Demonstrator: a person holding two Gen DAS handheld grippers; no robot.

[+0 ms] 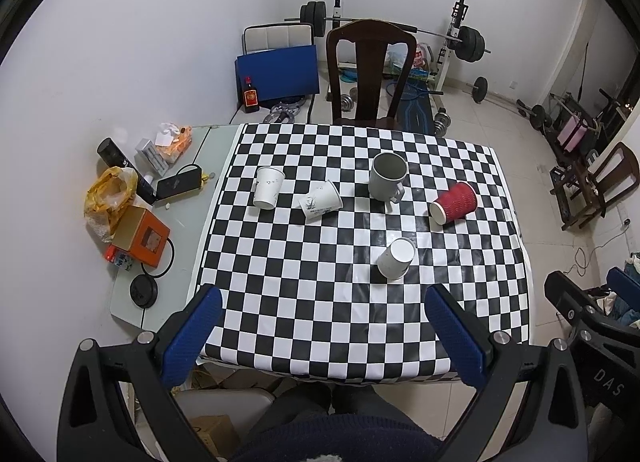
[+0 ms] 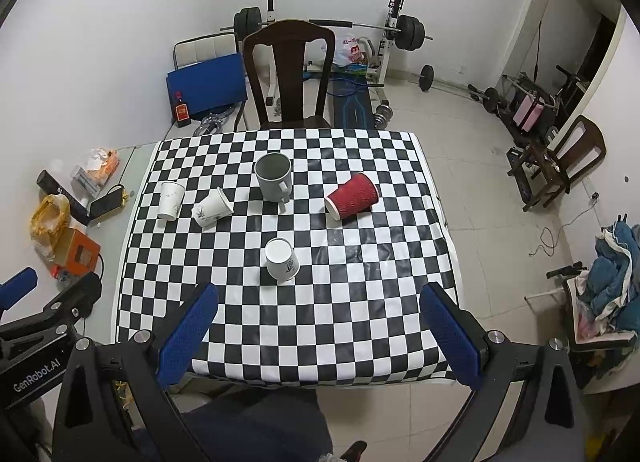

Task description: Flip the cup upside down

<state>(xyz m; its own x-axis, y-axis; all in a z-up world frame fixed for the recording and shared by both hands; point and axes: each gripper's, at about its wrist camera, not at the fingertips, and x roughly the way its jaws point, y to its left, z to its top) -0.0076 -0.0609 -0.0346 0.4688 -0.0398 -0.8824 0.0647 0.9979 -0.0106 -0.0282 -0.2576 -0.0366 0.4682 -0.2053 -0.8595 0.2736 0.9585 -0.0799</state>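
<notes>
On the checkered table (image 1: 320, 322) (image 2: 320, 334) stand several cups. A grey mug (image 1: 387, 177) (image 2: 273, 177) stands upright mid-table. A red ribbed cup (image 1: 454, 202) (image 2: 352, 195) lies on its side at the right. A white paper cup (image 1: 395, 259) (image 2: 282, 259) stands base up nearest me. Two more white paper cups sit at the left: one base up (image 1: 268, 187) (image 2: 171, 200), one on its side (image 1: 321, 201) (image 2: 213, 207). My left gripper (image 1: 324, 334) and right gripper (image 2: 320, 332) are open and empty, held above the table's near edge.
A grey side table (image 1: 180, 229) at the left holds an orange box (image 1: 140, 237), a yellow bag, a phone and a dark bottle. A wooden chair (image 1: 370, 73) (image 2: 290, 73) stands behind the table. Weights and a barbell rack (image 1: 456, 41) fill the back.
</notes>
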